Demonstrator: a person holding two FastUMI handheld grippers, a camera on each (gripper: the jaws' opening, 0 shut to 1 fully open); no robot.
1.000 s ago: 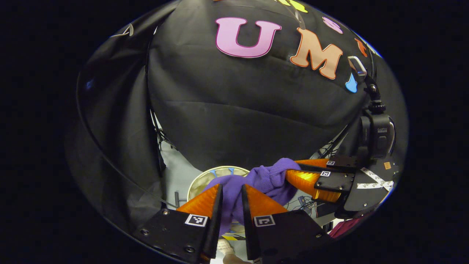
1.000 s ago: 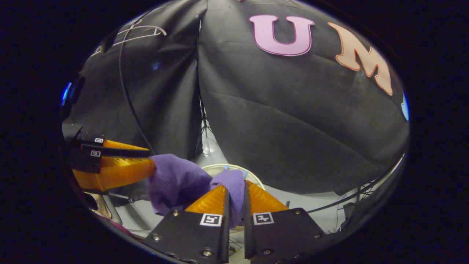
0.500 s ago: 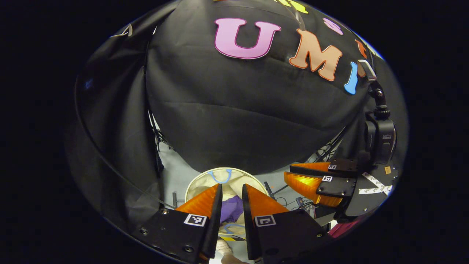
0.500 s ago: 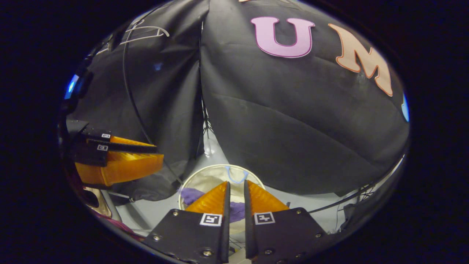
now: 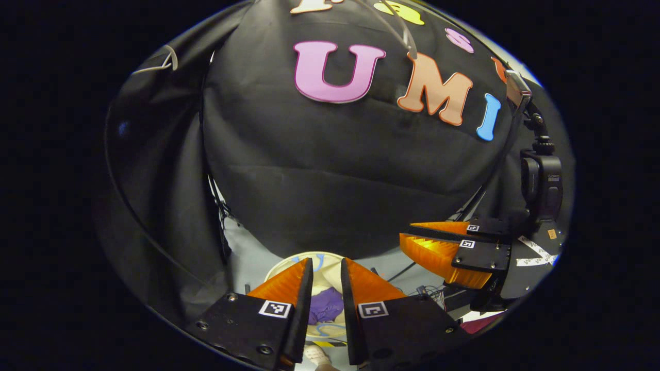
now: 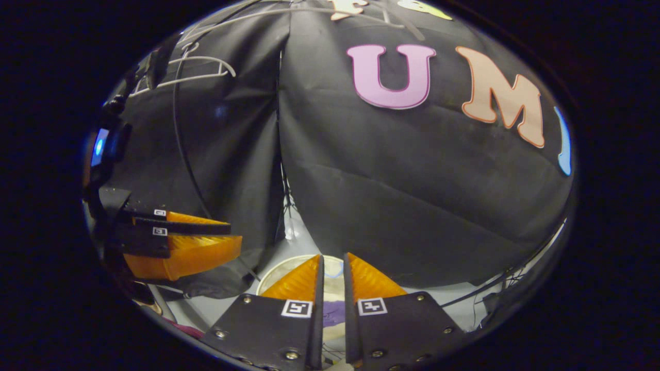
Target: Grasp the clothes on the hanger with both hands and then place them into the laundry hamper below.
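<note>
1. A booth walled with black cloth (image 5: pixel 335 170) stands over a pale grey floor (image 5: pixel 247 257); the cloth hangs in folds down to the floor.
2. On the floor below sits a round cream fabric laundry hamper with blue handles (image 5: pixel 281 266), seen from above in both views (image 6: pixel 273 273).
3. A crumpled purple garment (image 5: pixel 326 305) lies inside the hamper. In the left gripper view it shows through the gap between the fingers; in the right gripper view a small purple patch (image 6: pixel 332 310) shows the same way.
4. The left gripper (image 5: pixel 326 264), with orange wedge-shaped fingers on black mounts, hangs above the hamper. Its jaws are released, a narrow gap between them, holding nothing.
5. The right gripper (image 6: pixel 332 259) is built the same and also hangs above the hamper. Its jaws are likewise apart and grip nothing.
6. Each view also shows the other gripper off to the side: the right one at the right edge of the left gripper view (image 5: pixel 407 238), the left one at the left edge of the right gripper view (image 6: pixel 234 238). Both are clear of the garment.
7. A bare white wire clothes hanger (image 6: pixel 185 69) hangs at upper left in the right gripper view, against the cloth.
</note>
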